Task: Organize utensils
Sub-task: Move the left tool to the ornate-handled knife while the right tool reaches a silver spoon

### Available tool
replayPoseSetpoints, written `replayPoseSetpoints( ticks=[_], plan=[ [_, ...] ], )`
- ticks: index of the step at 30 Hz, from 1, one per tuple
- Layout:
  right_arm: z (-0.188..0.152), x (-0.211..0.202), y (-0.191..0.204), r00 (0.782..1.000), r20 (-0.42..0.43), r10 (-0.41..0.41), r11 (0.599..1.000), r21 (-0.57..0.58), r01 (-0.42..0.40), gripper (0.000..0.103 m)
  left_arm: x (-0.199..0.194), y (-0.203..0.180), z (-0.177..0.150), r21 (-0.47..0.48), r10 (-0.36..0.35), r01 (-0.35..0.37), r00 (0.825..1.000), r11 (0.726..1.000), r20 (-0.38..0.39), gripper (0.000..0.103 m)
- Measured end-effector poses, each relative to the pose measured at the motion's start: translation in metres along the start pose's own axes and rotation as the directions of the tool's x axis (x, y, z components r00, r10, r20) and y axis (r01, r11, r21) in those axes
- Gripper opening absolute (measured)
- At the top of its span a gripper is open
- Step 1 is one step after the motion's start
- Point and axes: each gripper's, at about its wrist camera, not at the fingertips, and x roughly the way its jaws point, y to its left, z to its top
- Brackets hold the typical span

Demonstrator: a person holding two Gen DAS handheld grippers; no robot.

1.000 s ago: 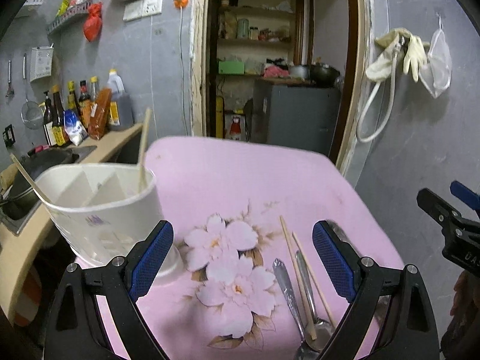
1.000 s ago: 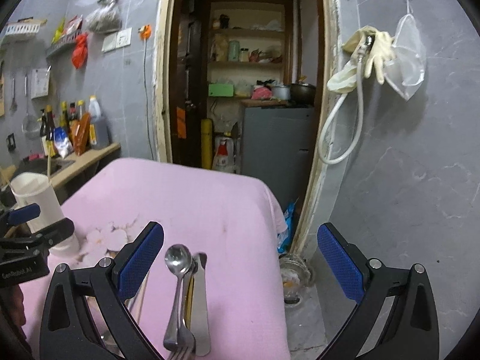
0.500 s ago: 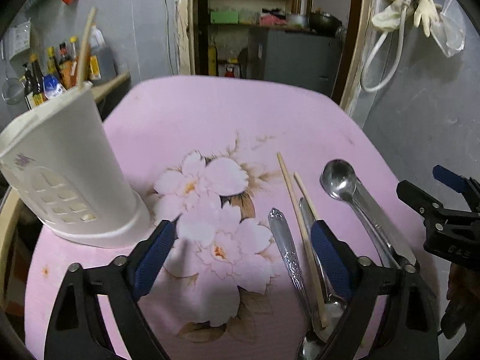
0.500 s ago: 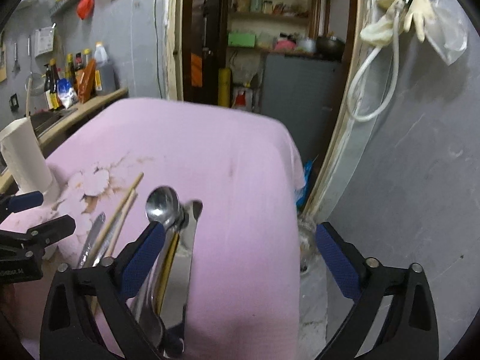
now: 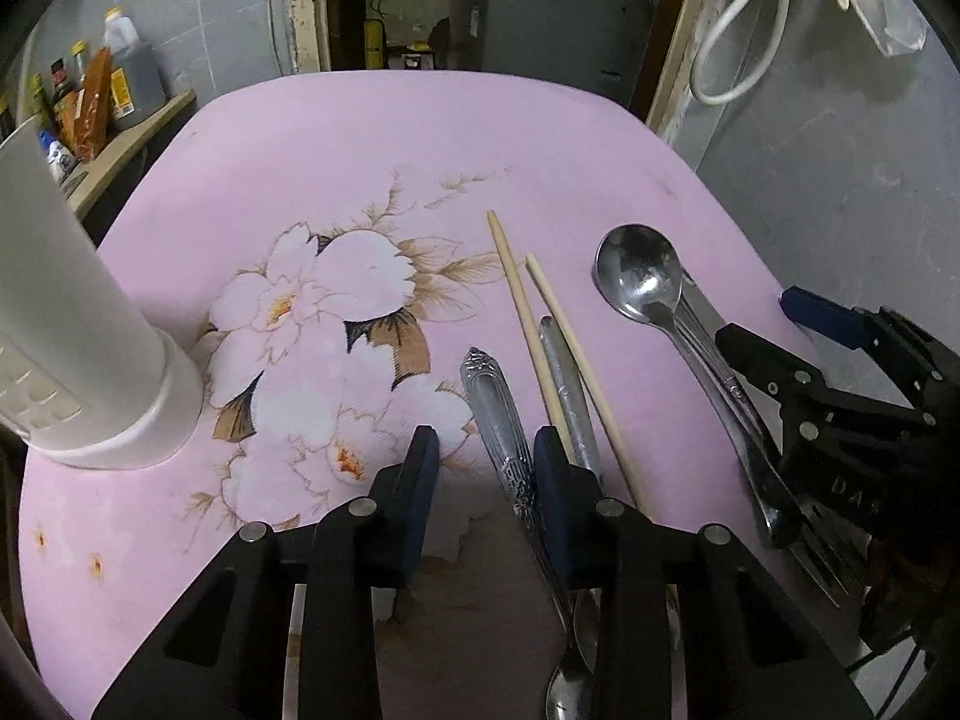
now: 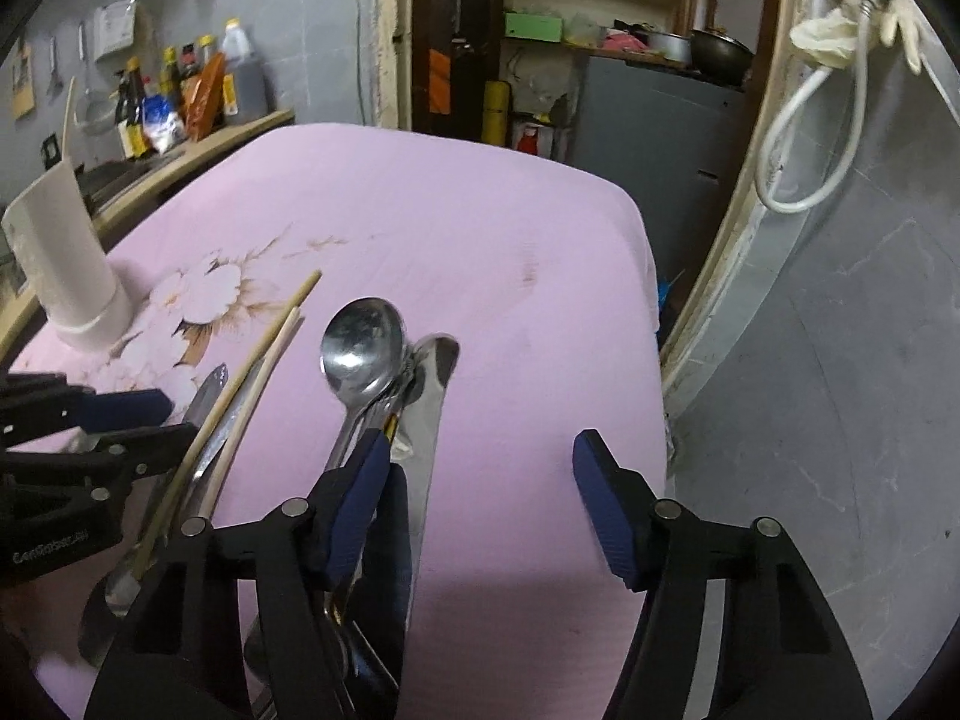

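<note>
A white utensil holder (image 5: pixel 78 372) stands at the left of the pink flowered table (image 5: pixel 372 138); it also shows in the right wrist view (image 6: pixel 66 258). Two wooden chopsticks (image 5: pixel 522 312), an ornate silver handle (image 5: pixel 495 414) and a plain silver handle (image 5: pixel 567 384) lie at the middle. A large spoon (image 5: pixel 639 276) lies on a fork and knife further right. My left gripper (image 5: pixel 483 468) is low over the ornate handle, jaws partly closed around it with a gap. My right gripper (image 6: pixel 474 480) is open, its left finger (image 6: pixel 360 498) beside the spoon pile (image 6: pixel 363 342).
A counter with sauce bottles (image 6: pixel 180 96) runs along the left wall. A doorway with shelves (image 6: pixel 576 30) is behind the table. A white hose and rubber gloves (image 6: pixel 840 30) hang on the right wall. The table's right edge (image 6: pixel 654 324) drops to the floor.
Both grippers have dropped toward the table and tilted down. My left gripper's jaws have narrowed around the ornate handle. My right gripper's jaws have also narrowed somewhat.
</note>
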Motion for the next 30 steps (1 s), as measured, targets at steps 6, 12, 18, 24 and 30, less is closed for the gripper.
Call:
replayPoseSetpoints(
  ticks=[6, 12, 18, 24, 30],
  plan=[
    [0.003, 0.002, 0.005, 1.0, -0.022, -0.021, 1.0, -0.019, 0.021, 0.061, 0.011, -0.008, 0.004, 0.042, 0.027, -0.026, 1.0, 0.999, -0.009, 0.028],
    [-0.004, -0.009, 0.01, 0.998, -0.039, -0.043, 0.998, -0.039, 0.042, 0.061, 0.01, -0.003, 0.0, 0.034, 0.047, -0.047, 0.999, 0.998, 0.001, 0.019],
    [-0.008, -0.013, 0.014, 0.998, -0.06, -0.024, 0.999, -0.048, 0.022, 0.061, 0.005, 0.003, -0.004, 0.02, 0.011, -0.011, 1.0, 1.0, -0.017, 0.019],
    [-0.01, -0.014, 0.014, 0.996, -0.084, -0.044, 0.999, -0.013, 0.043, 0.059, -0.002, 0.006, -0.008, 0.005, 0.0, 0.001, 0.999, 1.0, -0.04, 0.019],
    [-0.011, -0.017, 0.028, 0.996, -0.079, -0.046, 0.997, -0.071, 0.041, 0.027, -0.005, -0.001, -0.012, 0.031, 0.066, -0.066, 0.998, 0.997, -0.019, 0.014]
  ],
)
